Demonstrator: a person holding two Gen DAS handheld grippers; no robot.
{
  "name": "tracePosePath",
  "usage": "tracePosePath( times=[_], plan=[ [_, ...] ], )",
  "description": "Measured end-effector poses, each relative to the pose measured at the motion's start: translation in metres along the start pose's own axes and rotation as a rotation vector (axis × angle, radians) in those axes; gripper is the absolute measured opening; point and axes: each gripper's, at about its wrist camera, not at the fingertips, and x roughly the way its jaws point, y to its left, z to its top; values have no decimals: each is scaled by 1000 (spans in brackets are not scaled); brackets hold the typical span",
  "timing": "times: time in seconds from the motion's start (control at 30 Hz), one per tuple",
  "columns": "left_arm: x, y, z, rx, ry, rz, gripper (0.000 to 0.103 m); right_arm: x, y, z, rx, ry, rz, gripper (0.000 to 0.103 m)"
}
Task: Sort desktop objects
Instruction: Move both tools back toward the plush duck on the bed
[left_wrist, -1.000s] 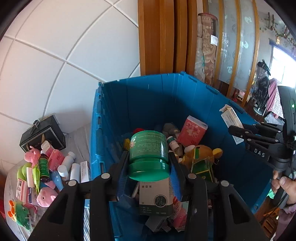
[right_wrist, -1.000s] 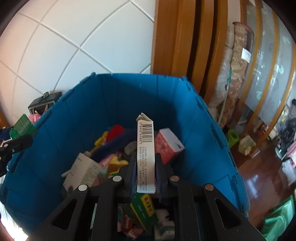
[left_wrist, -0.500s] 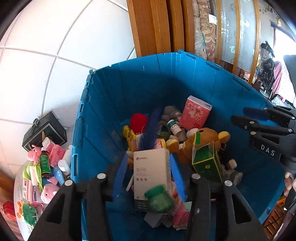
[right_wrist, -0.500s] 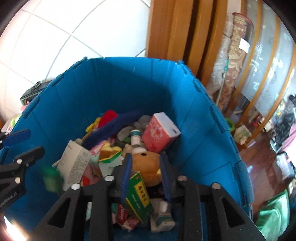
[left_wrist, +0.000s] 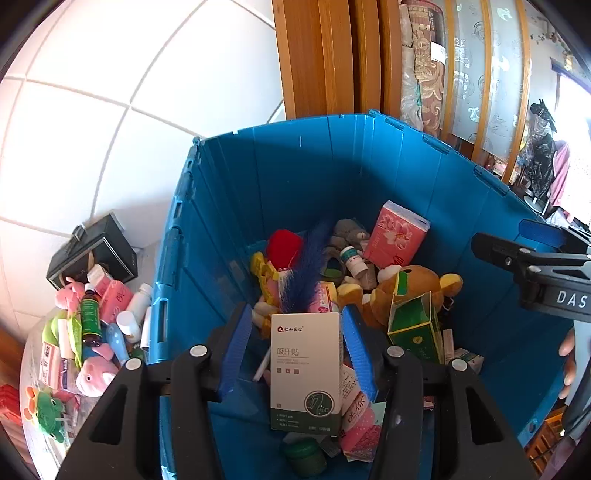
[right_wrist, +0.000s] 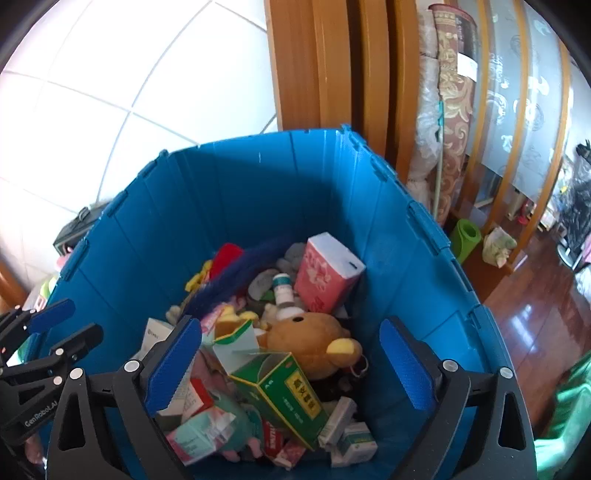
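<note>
A blue bin (left_wrist: 369, 177) holds several sorted items: a white box (left_wrist: 306, 371), a brown teddy bear (left_wrist: 417, 291), a pink tissue pack (left_wrist: 397, 236), a green box (left_wrist: 413, 325) and a green jar (left_wrist: 303, 456) at the bottom. My left gripper (left_wrist: 295, 354) hovers open and empty over the bin. My right gripper (right_wrist: 291, 365) is open wide and empty over the bin (right_wrist: 258, 192), above the green box (right_wrist: 284, 391) and bear (right_wrist: 314, 339). Each gripper shows at the edge of the other's view.
To the left of the bin, a table (left_wrist: 33, 354) holds several loose items: pink plush toys (left_wrist: 96, 371), a brown bottle (left_wrist: 89, 319), white bottles (left_wrist: 127, 325), a green frog toy (left_wrist: 48, 410) and a black box (left_wrist: 94, 251). A tiled wall and wooden frames stand behind.
My left gripper let go of the green jar, which fell into the bin. My right gripper let go of the white barcode box and opened wider.
</note>
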Motion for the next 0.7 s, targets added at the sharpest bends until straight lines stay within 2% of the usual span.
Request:
tracePosePath(
  times=[0.2, 0.33, 0.4, 0.5, 0.57, 0.6, 0.67, 0.7],
  plan=[
    [-6, 1, 0, 9, -48, 3, 50, -12, -2, -3, 32, -88, -43, 99],
    [-20, 10, -3, -18, -124, -22, 50, -23, -2, -7, 41, -170, -66, 101],
    [-33, 19, -7, -62, -173, -56, 50, -28, -1, -8, 40, -206, -84, 103],
    [-54, 37, -16, -126, -202, -112, 50, -32, -2, -8, 54, -233, -114, 103],
    [-75, 52, -24, -156, -254, -106, 50, -34, -4, -9, 66, -243, -112, 103],
    [-84, 58, -28, -169, -282, -88, 51, -36, -4, -11, 78, -253, -114, 103],
    [-103, 77, -39, -206, -339, -34, 67, -39, -4, -14, 84, -274, -112, 103],
    [-113, 89, -47, -240, -372, -2, 79, -41, -2, -17, 81, -284, -95, 103]
  ],
)
